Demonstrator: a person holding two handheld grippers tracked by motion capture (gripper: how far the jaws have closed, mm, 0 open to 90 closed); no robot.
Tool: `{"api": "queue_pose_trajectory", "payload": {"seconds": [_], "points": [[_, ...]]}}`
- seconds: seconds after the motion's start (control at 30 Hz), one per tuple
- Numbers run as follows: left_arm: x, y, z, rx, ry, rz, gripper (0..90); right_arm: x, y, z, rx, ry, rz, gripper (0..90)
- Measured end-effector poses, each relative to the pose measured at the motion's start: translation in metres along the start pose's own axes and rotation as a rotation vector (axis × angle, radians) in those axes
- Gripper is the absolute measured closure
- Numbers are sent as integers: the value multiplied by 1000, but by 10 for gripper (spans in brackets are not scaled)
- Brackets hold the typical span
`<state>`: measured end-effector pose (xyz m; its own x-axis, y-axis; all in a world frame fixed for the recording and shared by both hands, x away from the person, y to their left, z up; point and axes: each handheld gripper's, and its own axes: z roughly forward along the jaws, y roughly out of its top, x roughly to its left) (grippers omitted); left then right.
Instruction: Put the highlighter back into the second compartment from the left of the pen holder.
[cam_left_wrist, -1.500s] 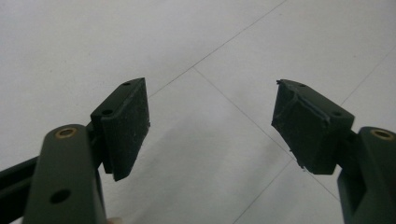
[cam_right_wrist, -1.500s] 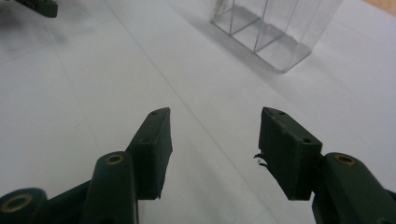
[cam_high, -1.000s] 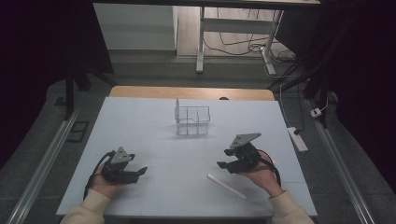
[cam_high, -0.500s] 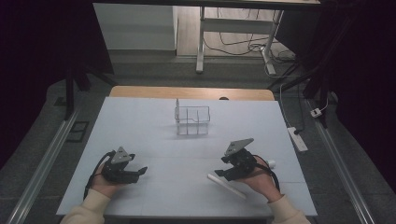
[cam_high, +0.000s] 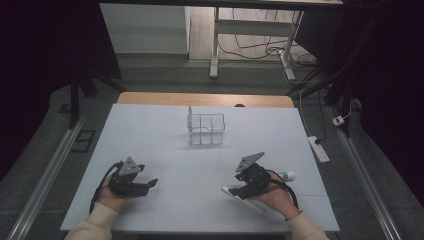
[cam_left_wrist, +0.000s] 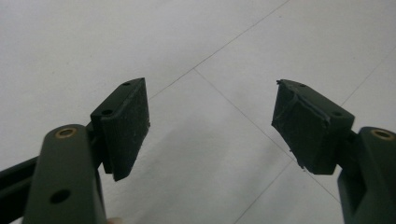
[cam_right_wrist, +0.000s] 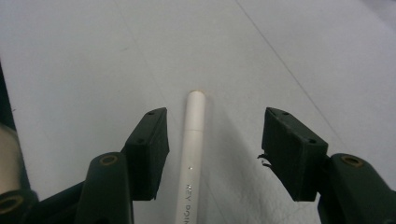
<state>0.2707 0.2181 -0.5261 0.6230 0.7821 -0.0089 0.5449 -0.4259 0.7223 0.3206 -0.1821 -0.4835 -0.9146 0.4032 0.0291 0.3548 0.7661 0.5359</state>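
The main risk is a skewed pinch. The white pen (cam_right_wrist: 191, 154) lies flat on the white table (cam_high: 165, 145), and in the right gripper view it sits closer to the jaw on that view's left than to the other. If the right gripper (cam_right_wrist: 212, 149) closes from here, the nearer pad would probably reach the barrel first and push it sideways — a round, smooth pen could roll or spin out before the far pad arrives. Coming down too low could also jam the pads against the tabletop rather than around the barrel.

The right gripper's jaws stand well apart with the pen between them, running lengthwise along the gap, its rounded end just beyond the pads; neither pad presses on it. In the high view the pen (cam_high: 231, 191) pokes out from under the right gripper (cam_high: 245, 189), well on the person's side of the clear plastic organizer (cam_high: 205, 129).

The left gripper (cam_high: 147, 184) rests far to the left of the pen — its jaws spread wide over bare table. A small white tube (cam_high: 286, 175) lies just right of the right hand (cam_high: 272, 197).
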Motion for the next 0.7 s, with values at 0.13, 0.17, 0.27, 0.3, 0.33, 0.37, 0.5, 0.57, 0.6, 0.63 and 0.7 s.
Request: {"api": "queue_pose_trajectory", "payload": {"seconds": [0.13, 0.17, 0.27, 0.3, 0.33, 0.37, 0.5, 0.57, 0.6, 0.63, 0.7], "points": [[0, 0, 0, -1, 0, 1, 272, 3, 0, 3, 19, -2, -3, 402], [0, 0, 0, -1, 0, 1, 272, 4, 0, 4, 24, -7, -11, 402], [0, 0, 0, 2, 0, 2, 272, 5, 0, 7, 36, -15, -19, 403], [0, 0, 0, 2, -1, 2, 272, 6, 0, 7, 41, -13, -20, 403], [0, 0, 0, 1, -1, 3, 272, 6, 0, 9, 46, -12, -19, 403], [0, 0, 0, 1, 0, 3, 272, 7, 0, 10, 51, -9, -21, 403], [0, 0, 0, 2, -1, 4, 272, 9, 0, 13, 63, -4, -25, 403], [0, 0, 0, 3, -1, 4, 272, 10, -1, 14, 73, -8, -26, 403], [0, 0, 1, 4, -2, 5, 272, 10, -1, 15, 79, -9, -30, 403], [0, 0, 1, 5, -1, 6, 272, 11, -1, 16, 81, -11, -33, 404], [0, 0, 1, 7, -1, 6, 272, 12, -2, 18, 86, -12, -35, 404]]}}
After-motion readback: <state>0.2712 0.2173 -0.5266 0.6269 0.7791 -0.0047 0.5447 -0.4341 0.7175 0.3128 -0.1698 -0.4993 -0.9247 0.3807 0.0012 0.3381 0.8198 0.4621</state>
